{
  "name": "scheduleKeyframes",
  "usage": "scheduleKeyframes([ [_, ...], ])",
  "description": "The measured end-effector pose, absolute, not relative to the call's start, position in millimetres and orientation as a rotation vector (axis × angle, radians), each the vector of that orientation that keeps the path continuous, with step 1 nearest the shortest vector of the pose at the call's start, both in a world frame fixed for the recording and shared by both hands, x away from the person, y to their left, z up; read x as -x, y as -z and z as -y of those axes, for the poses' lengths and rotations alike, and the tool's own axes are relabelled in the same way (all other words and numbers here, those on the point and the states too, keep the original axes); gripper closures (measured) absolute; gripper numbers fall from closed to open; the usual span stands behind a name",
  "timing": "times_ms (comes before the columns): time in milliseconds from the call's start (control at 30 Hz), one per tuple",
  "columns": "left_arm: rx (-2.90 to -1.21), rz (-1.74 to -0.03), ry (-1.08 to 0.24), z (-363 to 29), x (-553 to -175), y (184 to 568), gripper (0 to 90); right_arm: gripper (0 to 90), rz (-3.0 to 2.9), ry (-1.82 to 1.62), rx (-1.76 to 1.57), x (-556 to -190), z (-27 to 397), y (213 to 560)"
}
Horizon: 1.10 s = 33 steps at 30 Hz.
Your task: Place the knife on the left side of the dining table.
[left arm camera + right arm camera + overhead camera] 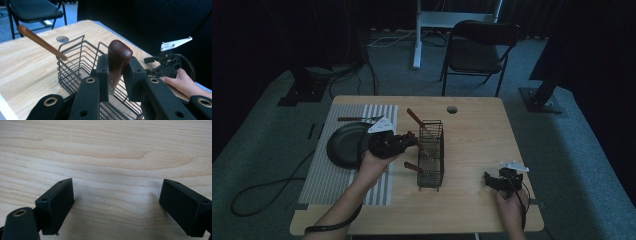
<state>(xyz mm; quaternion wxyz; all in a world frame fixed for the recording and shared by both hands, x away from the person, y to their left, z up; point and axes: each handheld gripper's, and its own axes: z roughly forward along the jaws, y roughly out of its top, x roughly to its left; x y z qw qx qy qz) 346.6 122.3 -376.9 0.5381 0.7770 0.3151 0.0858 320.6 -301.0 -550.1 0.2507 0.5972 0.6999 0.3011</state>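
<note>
The left gripper (pixel 117 72) is clamped on the dark wooden handle (pixel 119 56) of a utensil, its two black pads pressing the handle from either side while the rounded end sticks up above them. The handle sits just over the near end of the black wire caddy (pixel 75 65), which stands upright on the wooden table (pixel 30 72); what the handle's lower end looks like cannot be told, since the jaws hide it. In the high view the left gripper (pixel 404 141) lies at the caddy's (pixel 431 155) left wall, just right of the dark round plate (pixel 343 145) that rests on a grey striped placemat (pixel 324 175). A second utensil with a lighter wooden handle (pixel 37 40) leans out of the caddy's far end, tilted up and to the left. Another wooden-handled utensil (pixel 357 119) lies flat on the far end of the placemat, beyond the plate. The right gripper (pixel 496 181) is well apart from the caddy, at the near right of the table, held low in the person's right hand (pixel 511 205). In its own view the right gripper (pixel 116 205) has its jaws spread wide with bare wood grain between them.
</note>
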Motion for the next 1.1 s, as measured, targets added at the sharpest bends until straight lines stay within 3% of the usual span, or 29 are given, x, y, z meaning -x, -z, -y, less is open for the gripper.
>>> scheduleKeyframes([
  [600,-1.759,-0.679,-0.257,-155,-316,323,76.9,11.5,-1.907,-0.819,-1.625,-321,301,550],
  [633,-1.753,-0.685,-0.265,-157,-315,321,82.1,11.5,-1.906,-0.819,-1.626,-321,301,550],
  [1100,-1.603,-0.78,-0.337,-198,-311,315,82.2,11.5,-1.907,-0.818,-1.626,-321,301,550],
])
